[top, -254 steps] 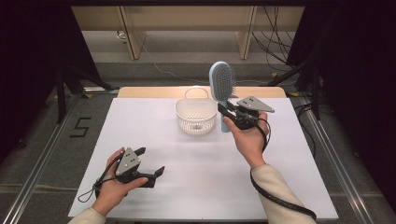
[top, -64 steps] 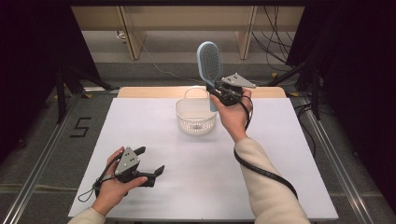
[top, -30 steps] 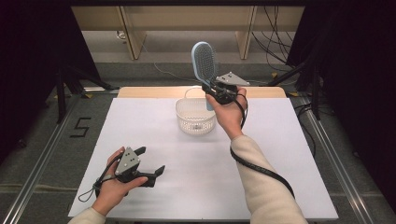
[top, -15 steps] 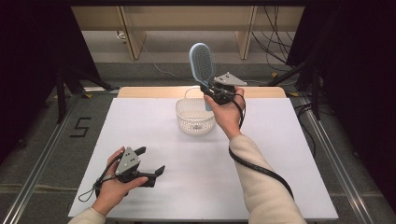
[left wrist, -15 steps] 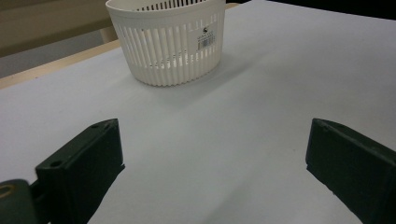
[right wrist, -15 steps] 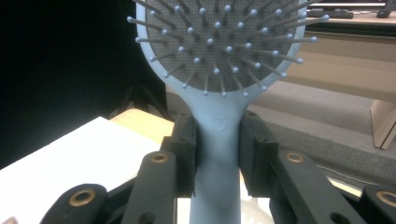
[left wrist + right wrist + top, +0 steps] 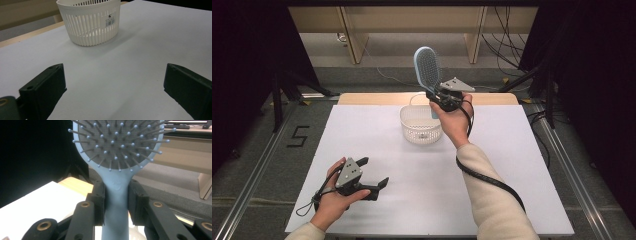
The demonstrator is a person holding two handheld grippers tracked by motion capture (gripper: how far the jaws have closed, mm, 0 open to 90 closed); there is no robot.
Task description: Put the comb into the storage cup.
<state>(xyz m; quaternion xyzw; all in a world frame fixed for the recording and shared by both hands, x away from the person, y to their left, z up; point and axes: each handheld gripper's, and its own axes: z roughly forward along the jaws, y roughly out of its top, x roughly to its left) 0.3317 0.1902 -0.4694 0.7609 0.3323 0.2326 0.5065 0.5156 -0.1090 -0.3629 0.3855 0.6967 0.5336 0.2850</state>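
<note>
I have the brush (image 7: 428, 67) clamped by its handle in the right tongs (image 7: 438, 95), head up and bristles toward the camera, in the upper centre of the high view, just above and behind the basket (image 7: 421, 124). In the right gripper view the two jaws press on either side of the brush (image 7: 117, 152) neck, so the grip is firm. The left tongs (image 7: 374, 177) rest wide open, holding nothing, at the lower left of the high view on the white worktop (image 7: 512, 165), well apart from the basket (image 7: 90, 22). I judge the step in hand to be the carry: the brush is lifted and positioned over the basket, not yet placed. The next move calls for lowering the handle end into the basket opening, keeping it clear of the rim, and opening the jaws only once the brush is supported.
</note>
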